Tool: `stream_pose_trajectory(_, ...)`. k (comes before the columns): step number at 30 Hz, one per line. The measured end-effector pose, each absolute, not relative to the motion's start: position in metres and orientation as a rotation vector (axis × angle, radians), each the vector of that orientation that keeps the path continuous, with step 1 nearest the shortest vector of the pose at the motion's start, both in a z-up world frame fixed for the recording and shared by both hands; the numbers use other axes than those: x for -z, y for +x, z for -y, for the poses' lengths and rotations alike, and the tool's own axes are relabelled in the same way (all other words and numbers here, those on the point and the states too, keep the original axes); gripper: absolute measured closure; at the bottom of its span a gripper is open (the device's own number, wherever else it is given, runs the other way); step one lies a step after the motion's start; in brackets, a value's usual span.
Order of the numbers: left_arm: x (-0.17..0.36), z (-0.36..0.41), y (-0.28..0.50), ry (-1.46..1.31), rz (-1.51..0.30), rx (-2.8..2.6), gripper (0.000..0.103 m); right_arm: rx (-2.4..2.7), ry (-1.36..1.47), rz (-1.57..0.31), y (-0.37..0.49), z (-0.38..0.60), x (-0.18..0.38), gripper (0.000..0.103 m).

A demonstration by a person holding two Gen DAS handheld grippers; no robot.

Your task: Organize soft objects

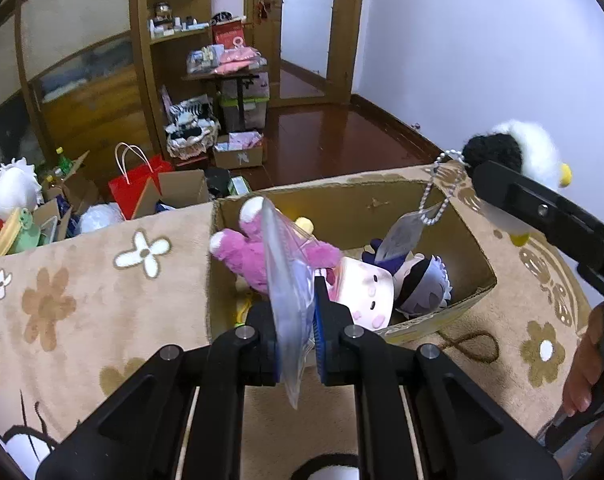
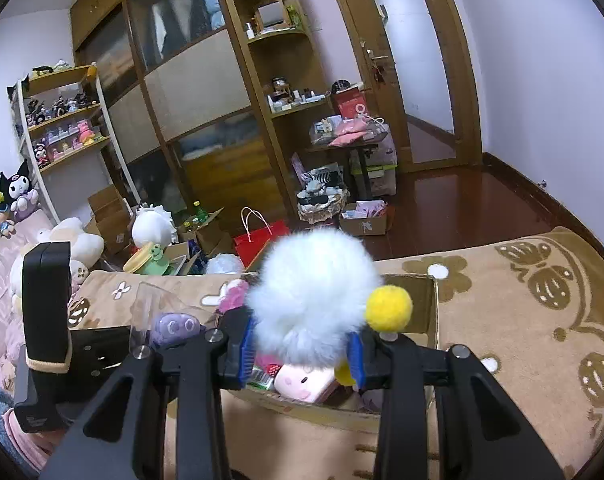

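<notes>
A cardboard box [image 1: 477, 292] sits on a beige flowered blanket and holds a pink plush [image 1: 246, 252], a pale pink face plush [image 1: 369, 292] and a grey-and-black doll [image 1: 425, 284]. My left gripper [image 1: 298, 344] is shut on a clear plastic bag [image 1: 290, 288] just in front of the box. My right gripper [image 2: 302, 356] is shut on a fluffy white plush [image 2: 313, 296] with yellow pom-poms, held above the box [image 2: 429, 292]. In the left wrist view this plush [image 1: 533, 152] hangs at the upper right with a bead chain and tag [image 1: 405, 232].
The beige blanket [image 1: 82, 300] spreads around the box. Beyond it on the floor are a red paper bag [image 1: 142, 184], open cartons, a white plush [image 1: 14, 192] and a basket. Shelves and a wardrobe [image 2: 190, 112] stand behind. The left gripper's body [image 2: 46, 320] is at the left.
</notes>
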State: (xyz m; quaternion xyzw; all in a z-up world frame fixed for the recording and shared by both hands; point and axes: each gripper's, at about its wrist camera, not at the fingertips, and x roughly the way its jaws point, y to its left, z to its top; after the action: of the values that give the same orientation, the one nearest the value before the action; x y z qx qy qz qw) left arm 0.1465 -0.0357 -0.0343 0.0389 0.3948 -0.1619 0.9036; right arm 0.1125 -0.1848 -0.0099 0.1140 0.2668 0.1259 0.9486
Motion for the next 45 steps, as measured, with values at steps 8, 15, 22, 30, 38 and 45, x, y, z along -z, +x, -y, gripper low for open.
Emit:
stream_pose_trajectory(8, 0.052, 0.039, 0.158, 0.082, -0.860, 0.348, 0.091, -0.230, 0.263, -0.625, 0.137, 0.194, 0.044, 0.064)
stream_pose_trajectory(15, 0.063, 0.034, 0.168, 0.043, -0.908, 0.327, 0.083, -0.237, 0.293, -0.703, 0.149, 0.197, 0.072, 0.061)
stream_pose_trajectory(22, 0.063, 0.030, 0.164, 0.057, -0.909, 0.289, 0.048, -0.229, 0.294, -0.728, 0.150, 0.198, 0.083, 0.049)
stream_pose_trajectory(30, 0.042, 0.022, 0.144, 0.082, -0.829, 0.249, 0.023, -0.214, 0.314, -0.696, 0.135, 0.203, 0.073, 0.029)
stream_pose_trajectory(38, 0.014, 0.009, 0.111, 0.096, -0.739, 0.206, 0.010, -0.185, 0.250, -0.632, 0.102, 0.201, 0.044, 0.013)
stream_pose_trajectory(45, -0.010, -0.001, 0.076, 0.143, -0.666, 0.154, 0.004, -0.163, 0.231, -0.586, 0.069, 0.204, 0.022, 0.000)
